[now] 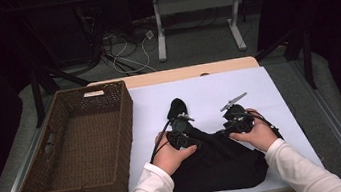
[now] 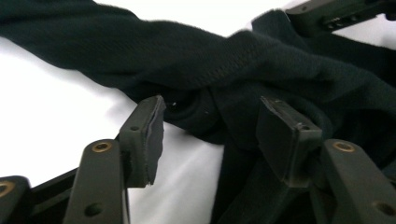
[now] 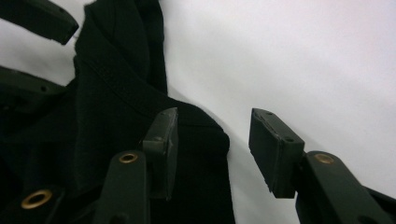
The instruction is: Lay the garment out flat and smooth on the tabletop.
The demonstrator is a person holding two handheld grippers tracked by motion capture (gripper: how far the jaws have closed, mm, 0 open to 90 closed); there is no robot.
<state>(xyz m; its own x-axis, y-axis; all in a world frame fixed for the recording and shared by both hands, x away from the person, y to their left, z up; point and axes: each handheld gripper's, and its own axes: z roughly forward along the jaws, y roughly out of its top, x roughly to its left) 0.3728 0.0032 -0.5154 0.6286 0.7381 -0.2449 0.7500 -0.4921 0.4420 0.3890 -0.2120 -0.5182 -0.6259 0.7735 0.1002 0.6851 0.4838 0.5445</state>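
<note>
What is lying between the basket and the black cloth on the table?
Nothing: in the high view, the stretch between the basket and the cloth is bare white sheet.

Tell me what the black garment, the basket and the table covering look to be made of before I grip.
Black garment: soft knit fabric, probably cotton or a blend, matte; ribbed weave and a stitched seam show in the left gripper view.
Basket: dark brown woven wicker or rattan-like strands, dull finish.
Table covering: smooth white sheet, paper or plastic, cannot tell which.
</note>
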